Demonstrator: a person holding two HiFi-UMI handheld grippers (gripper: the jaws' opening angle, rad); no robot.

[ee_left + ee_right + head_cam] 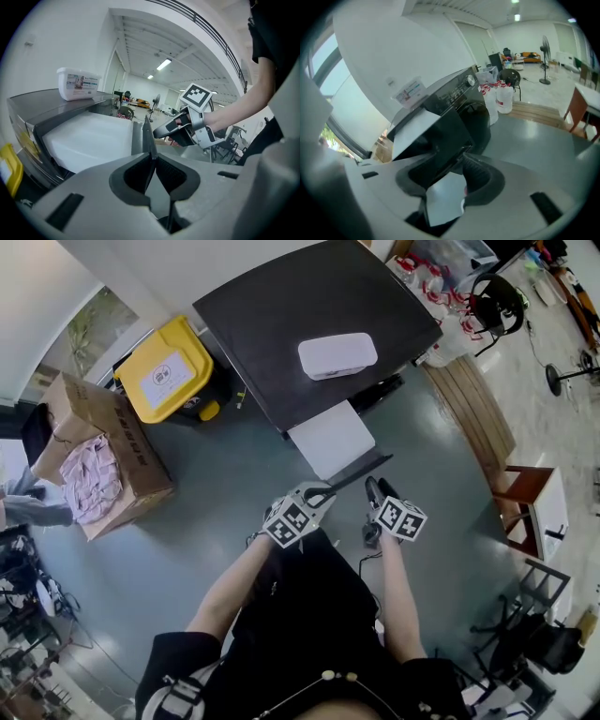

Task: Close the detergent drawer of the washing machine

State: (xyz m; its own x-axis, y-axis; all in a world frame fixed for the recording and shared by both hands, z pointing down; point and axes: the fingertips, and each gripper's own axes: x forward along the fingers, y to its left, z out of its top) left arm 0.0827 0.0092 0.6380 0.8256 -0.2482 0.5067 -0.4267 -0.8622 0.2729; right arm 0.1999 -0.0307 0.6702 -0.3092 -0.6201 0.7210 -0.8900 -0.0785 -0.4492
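We find the drawer (330, 439) open at frame centre, left tongs (325, 493) pinching its dark front, right tongs (377, 491) spread wide, gripping nothing.

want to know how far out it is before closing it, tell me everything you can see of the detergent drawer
The drawer is pulled well out of the front of the dark washer. Its body looks like white plastic with a flat top, and its front is a thin dark panel. The left gripper is shut on that panel's edge. The right gripper stands open with a corner of the panel between its jaws. The drawer's inside cannot be seen.
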